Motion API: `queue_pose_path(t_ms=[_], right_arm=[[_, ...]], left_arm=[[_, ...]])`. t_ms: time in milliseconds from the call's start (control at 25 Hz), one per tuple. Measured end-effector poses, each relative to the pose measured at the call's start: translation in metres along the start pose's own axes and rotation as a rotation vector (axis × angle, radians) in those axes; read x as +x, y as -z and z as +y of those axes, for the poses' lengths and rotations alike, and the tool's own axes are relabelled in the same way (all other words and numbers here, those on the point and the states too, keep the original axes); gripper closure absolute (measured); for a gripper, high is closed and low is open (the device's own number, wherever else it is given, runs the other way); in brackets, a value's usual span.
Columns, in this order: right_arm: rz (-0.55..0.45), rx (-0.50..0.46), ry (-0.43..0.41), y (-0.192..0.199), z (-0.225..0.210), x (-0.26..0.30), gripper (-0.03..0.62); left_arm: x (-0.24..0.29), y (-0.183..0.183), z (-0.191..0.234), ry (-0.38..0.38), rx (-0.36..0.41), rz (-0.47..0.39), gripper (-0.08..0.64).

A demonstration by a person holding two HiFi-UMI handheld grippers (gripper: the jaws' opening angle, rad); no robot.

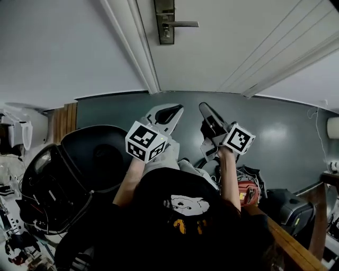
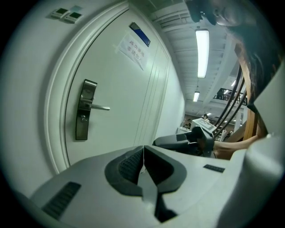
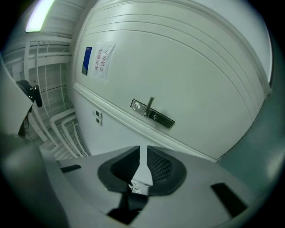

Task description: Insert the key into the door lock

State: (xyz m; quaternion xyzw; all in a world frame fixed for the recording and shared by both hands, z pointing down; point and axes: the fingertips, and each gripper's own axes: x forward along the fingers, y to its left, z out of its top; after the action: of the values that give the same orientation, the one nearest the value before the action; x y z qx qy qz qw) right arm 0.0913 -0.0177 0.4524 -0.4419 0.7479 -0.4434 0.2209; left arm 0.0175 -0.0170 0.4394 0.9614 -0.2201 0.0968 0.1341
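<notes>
Grippers: two, both held up side by side in front of the door (image 1: 238, 42). One marker cube on each, so two cubes (image 1: 145, 142).
Left gripper (image 1: 170, 112) (image 2: 143, 160): clamped, pads pressed flat together with only a hairline seam. I can't see anything in there.
Right gripper (image 1: 207, 114) (image 3: 142, 160): squeezed down to a thin slit, with one small pale piece (image 3: 139, 183) sitting low between the pads. Honestly can't tell if that's the key.
Door lock (image 1: 165, 21) (image 2: 84, 110) (image 3: 151, 112): one dark metal plate on the white door, straight ahead and well apart from both grippers.
Handle (image 1: 183, 24) (image 2: 100, 107): one silver lever sticking out of that plate.
Stuff on the door: one white paper sheet (image 2: 133, 49) and one blue label (image 2: 140, 34) just above it.
Wall switches (image 2: 67, 13): two little plates next to each other, beside the door frame.
Chair (image 1: 90, 159): one black one, on the person's left.
</notes>
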Motion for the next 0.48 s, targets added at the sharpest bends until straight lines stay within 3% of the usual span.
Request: queue_pose_path(t_ms=[480], right_arm=[[-0.062, -0.204, 0.14, 0.025, 0.023, -0.11, 0.572]], left_arm=[[-0.017, 0.011, -0.119, 0.098, 0.031, -0.016, 0.551]])
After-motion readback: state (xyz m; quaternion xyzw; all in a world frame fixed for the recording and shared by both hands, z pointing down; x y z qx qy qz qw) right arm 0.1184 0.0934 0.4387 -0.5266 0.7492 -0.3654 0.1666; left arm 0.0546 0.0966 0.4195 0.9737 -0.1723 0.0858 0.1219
